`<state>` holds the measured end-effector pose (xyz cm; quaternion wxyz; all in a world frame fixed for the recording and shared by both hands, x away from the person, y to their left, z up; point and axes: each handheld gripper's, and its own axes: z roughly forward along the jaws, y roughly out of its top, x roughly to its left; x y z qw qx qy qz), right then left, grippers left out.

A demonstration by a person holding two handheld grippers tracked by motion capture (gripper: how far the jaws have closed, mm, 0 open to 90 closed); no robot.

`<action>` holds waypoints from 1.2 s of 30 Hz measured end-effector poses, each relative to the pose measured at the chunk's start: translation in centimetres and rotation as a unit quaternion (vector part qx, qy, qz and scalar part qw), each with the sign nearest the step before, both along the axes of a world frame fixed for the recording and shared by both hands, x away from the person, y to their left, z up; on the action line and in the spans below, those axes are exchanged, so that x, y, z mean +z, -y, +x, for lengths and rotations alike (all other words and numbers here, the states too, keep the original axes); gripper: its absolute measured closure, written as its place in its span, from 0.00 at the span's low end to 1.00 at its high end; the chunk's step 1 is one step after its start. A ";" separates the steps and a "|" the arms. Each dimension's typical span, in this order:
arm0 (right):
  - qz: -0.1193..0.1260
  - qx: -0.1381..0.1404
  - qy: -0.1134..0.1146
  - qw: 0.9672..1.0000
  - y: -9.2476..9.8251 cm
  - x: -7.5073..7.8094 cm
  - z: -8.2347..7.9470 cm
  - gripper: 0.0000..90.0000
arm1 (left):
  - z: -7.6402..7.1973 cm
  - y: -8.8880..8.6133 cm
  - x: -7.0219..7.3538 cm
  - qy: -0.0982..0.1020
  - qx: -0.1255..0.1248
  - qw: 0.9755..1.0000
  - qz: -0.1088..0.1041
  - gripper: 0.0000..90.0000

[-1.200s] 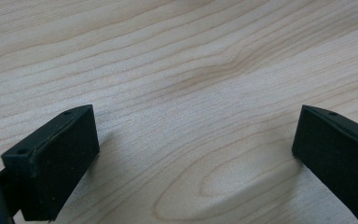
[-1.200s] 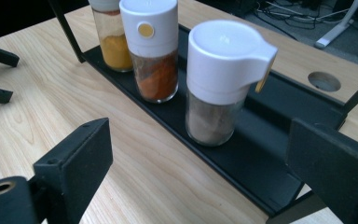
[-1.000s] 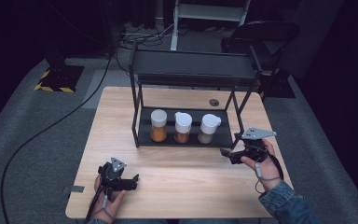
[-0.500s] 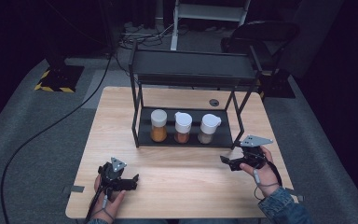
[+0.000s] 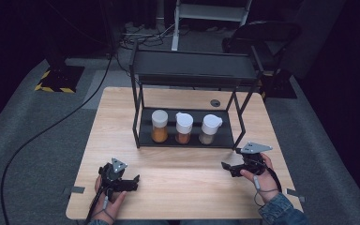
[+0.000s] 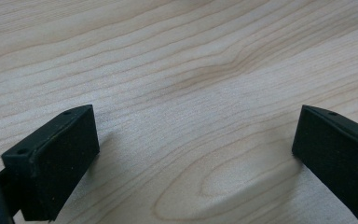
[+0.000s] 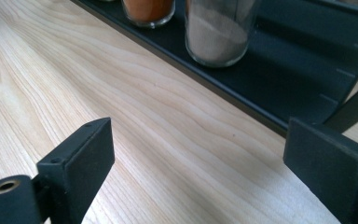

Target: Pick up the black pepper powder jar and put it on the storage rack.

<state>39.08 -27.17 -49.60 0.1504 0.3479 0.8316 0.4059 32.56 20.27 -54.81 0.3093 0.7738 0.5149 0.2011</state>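
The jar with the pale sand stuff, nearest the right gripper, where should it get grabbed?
Probably around the glass body of the pale jar, below its white cap, coming level from the table's front edge. The jar stands upright on the rack's lower shelf, and the upper shelf blocks a reach from above. The right gripper is open.

The table point(image 5: 183, 187) is pale wood with a wavy grain, smooth and softly matt. The rack point(image 5: 192, 70) looks like black metal with a dull finish, and the three jars point(image 5: 160, 126) on its lower shelf are clear, glossy glass with white plastic-looking lids. Each gripper, left point(image 5: 133, 180) and right point(image 5: 226, 168), has matt black pads point(image 6: 51, 163) that look rubbery and finely grained, and the floor point(image 5: 37, 136) is grey carpet.
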 end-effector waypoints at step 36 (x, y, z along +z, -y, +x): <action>-0.024 -0.011 -0.032 0.999 1.2 -4.9 -0.8 0.09 | 0.0 0.0 0.0 0.000 0.000 1.000 0.000 0.00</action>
